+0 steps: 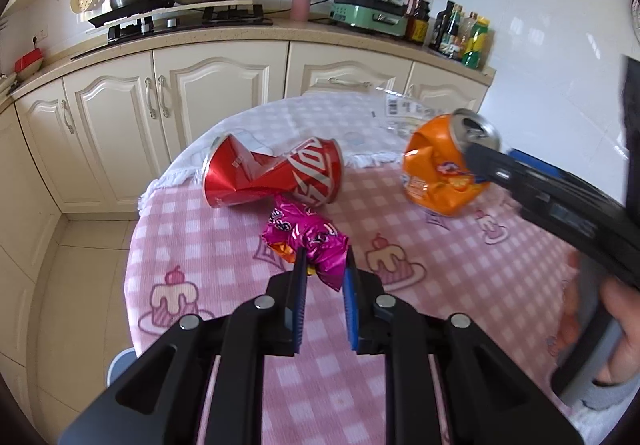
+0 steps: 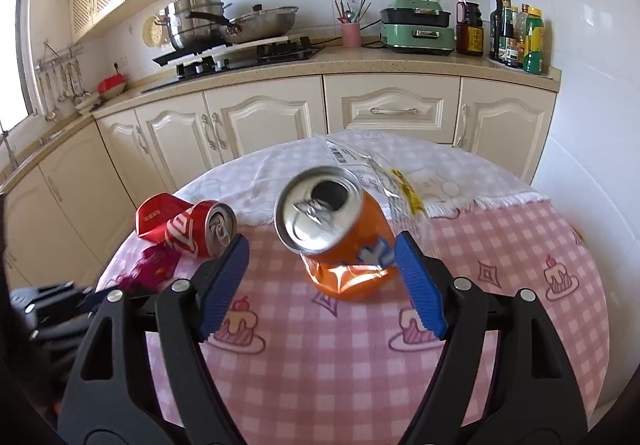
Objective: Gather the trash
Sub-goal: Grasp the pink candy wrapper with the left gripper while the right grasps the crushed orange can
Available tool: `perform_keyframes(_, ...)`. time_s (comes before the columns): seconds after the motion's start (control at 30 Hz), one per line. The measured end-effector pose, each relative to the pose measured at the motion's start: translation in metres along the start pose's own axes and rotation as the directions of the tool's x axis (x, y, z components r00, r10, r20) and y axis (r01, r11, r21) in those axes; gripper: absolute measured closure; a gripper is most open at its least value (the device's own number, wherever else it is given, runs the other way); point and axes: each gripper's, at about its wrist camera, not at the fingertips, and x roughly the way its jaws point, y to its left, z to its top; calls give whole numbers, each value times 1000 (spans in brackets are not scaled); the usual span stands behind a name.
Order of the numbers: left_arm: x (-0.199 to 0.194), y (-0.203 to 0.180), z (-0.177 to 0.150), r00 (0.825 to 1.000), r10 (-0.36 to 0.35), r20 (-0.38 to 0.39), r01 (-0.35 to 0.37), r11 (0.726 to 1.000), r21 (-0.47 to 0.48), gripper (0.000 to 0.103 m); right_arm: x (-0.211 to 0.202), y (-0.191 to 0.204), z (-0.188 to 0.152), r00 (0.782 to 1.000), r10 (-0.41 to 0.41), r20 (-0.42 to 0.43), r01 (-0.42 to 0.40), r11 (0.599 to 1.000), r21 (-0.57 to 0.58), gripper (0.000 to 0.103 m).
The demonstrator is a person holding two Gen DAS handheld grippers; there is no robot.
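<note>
Bright daylight from window (image 2: 16, 45) at 9 o'clock. Glare on wall tiles (image 1: 532, 33). Heavy fisheye bending, dark corners. Motion blur on right tool (image 1: 476, 149) at 3 o'clock.

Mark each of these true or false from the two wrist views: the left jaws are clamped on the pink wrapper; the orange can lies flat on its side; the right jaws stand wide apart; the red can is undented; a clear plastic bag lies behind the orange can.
1. The left gripper is clamped on the pink wrapper. True.
2. The orange can lies flat on its side. False: it stands crushed and tilted, its opened top leaning toward the right camera.
3. The right gripper has its jaws wide apart. True: they flank the orange can without pressing it.
4. The red can is undented. False: it is crushed and lies on its side.
5. A clear plastic bag lies behind the orange can. True.
</note>
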Motion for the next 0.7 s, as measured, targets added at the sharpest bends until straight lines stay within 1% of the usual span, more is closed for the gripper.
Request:
perform_keyframes(0.03, -2, 0, -1, 1000, -8, 1, 8, 1000, -4, 87, 5, 4, 2, 1000, -29, -6, 29, 999, -15, 28)
perform_keyframes(0.2, -9, 3, -6, 999, -37, 6, 38, 999, -18, 87, 22, 14, 8, 994, -112, -12, 111, 991, -72, 25)
perform_keyframes(0.27, -12, 3, -10, 999, -51, 8, 51, 998, -21, 87, 27, 14, 9, 990, -138, -14, 136, 987, -85, 25)
perform_keyframes(0.43, -18, 10, -13, 998, -67, 14, 67, 997, -34, 87, 33, 7, 9, 984, -176, -15, 174, 982, -73, 25)
perform_keyframes(0.5, -20, 12, -14, 997, -72, 18, 73, 997, -39, 87, 32, 4, 10, 983, -182, -9, 181, 982, -59, 25)
perform_keyframes(0.57, -23, 14, -15, 997, -77, 23, 78, 996, -41, 87, 34, 3, 9, 987, -160, -19, 158, 985, -63, 26)
perform_keyframes(0.6, -24, 15, -15, 997, -77, 25, 78, 996, -41, 87, 34, 3, 8, 988, -154, -21, 152, 986, -65, 35)
perform_keyframes(0.7, -28, 16, -15, 996, -80, 37, 81, 996, -44, 87, 29, 4, 5, 989, -146, -13, 144, 987, -73, 35)
